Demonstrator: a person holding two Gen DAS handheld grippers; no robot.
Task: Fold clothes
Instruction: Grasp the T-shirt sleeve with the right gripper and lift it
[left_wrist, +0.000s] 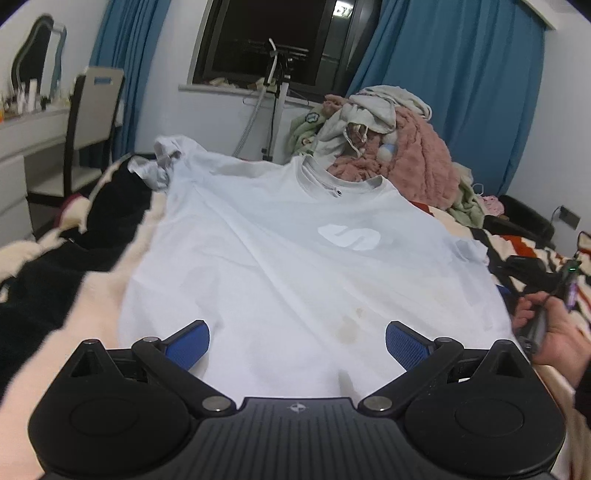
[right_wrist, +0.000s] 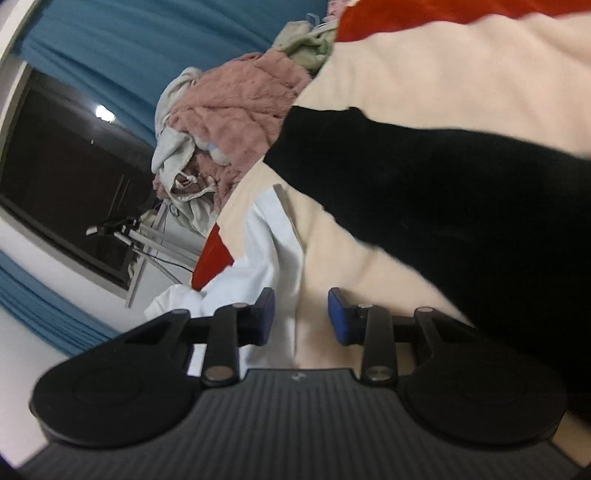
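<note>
White T-shirt (left_wrist: 280, 258) is spread flat on the bed (left_wrist: 92, 295), collar far, hem nearest; its long axis runs straight ahead of the left claw (left_wrist: 297, 341). This claw is held wide apart, empty, above the hem. Right claw (right_wrist: 301, 315), partly apart and empty, is tilted at the shirt's right edge. Left side judged nearer the hem grasp.
</note>
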